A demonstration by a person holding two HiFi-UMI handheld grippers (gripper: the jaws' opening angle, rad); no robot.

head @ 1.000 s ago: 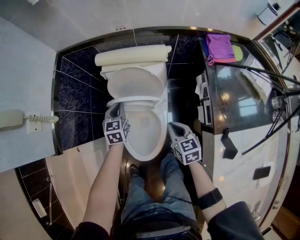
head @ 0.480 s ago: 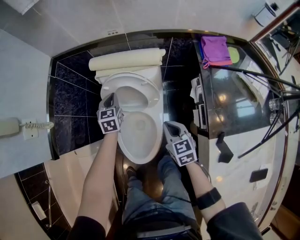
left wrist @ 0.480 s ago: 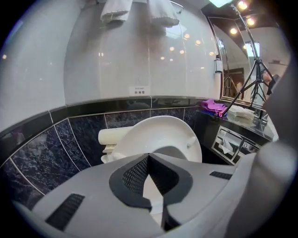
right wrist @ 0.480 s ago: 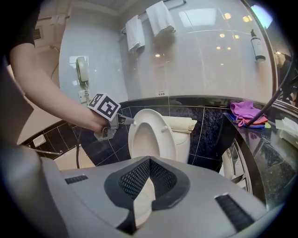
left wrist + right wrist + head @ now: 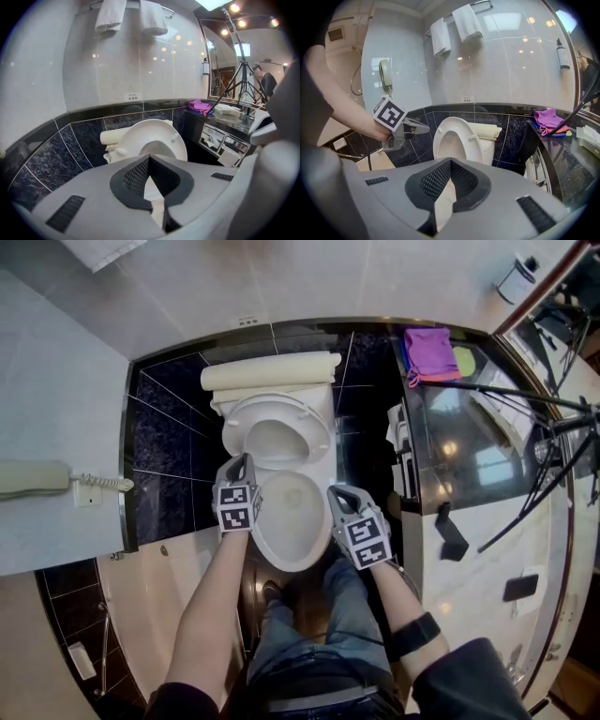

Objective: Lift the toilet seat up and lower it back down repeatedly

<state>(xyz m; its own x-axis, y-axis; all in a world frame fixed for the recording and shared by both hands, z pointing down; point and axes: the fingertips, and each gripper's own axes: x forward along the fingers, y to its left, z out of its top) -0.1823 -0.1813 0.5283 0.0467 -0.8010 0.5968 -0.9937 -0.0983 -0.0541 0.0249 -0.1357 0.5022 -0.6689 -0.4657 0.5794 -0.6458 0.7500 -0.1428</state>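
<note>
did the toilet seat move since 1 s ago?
Yes. The toilet seat swung up and back toward the tank. A second ago it hung partly raised over the bowl; now it stands upright.

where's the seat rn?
Head view, upper centre: the seat is raised, tipped back toward the tank, directly behind the open bowl.

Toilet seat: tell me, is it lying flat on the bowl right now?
No, the toilet seat stands raised on edge at the back, and the bowl lies uncovered.
</note>
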